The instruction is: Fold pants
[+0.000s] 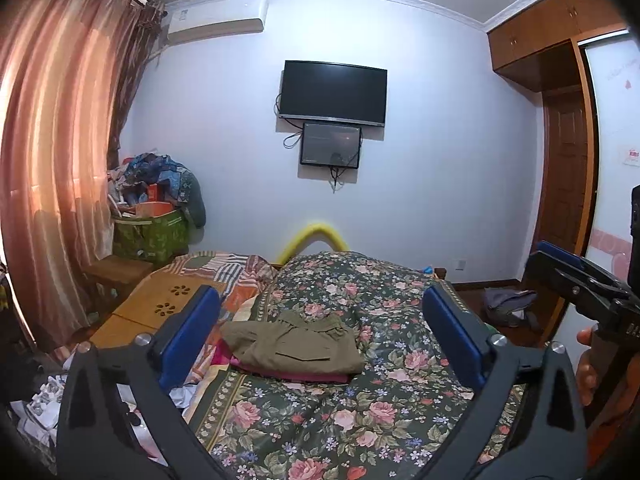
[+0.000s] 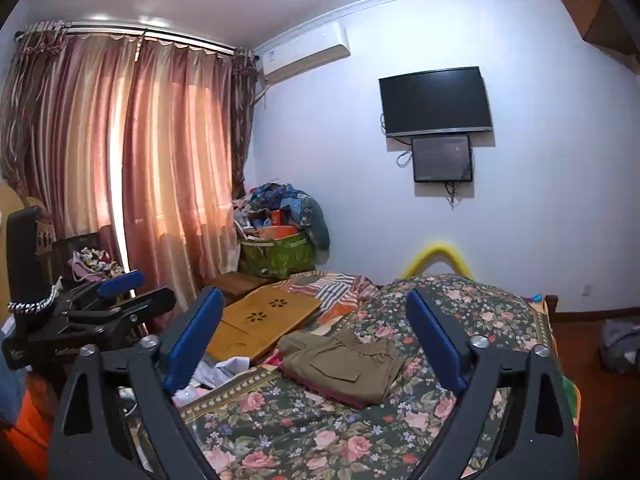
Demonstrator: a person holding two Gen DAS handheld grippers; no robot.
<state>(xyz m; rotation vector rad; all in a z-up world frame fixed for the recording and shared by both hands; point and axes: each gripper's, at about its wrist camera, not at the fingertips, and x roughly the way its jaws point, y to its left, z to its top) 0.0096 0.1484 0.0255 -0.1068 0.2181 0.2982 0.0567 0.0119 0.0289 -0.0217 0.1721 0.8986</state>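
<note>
I am looking at the olive pants (image 1: 294,346), which are lying folded into a compact bundle on a folded dark red garment (image 1: 304,376), the two stacked on the floral quilt (image 1: 360,412) near the middle of the bed. My left gripper (image 1: 320,334) is hanging above the bed with its blue pads (image 1: 188,332) spread wide, and nothing is sitting between them; the pants are lying beyond, untouched. My right gripper (image 2: 316,344) is standing just as wide apart, also gripping nothing, with the bundle showing through the gap. Each gripper is showing at the edge of the other's view. A bamboo lap tray (image 2: 260,320) is resting on the striped bedding beside the quilt, left of the pants. A dark television (image 1: 333,94) is hanging on the far wall, and pink curtains (image 2: 160,152) are glowing at the left.
</note>
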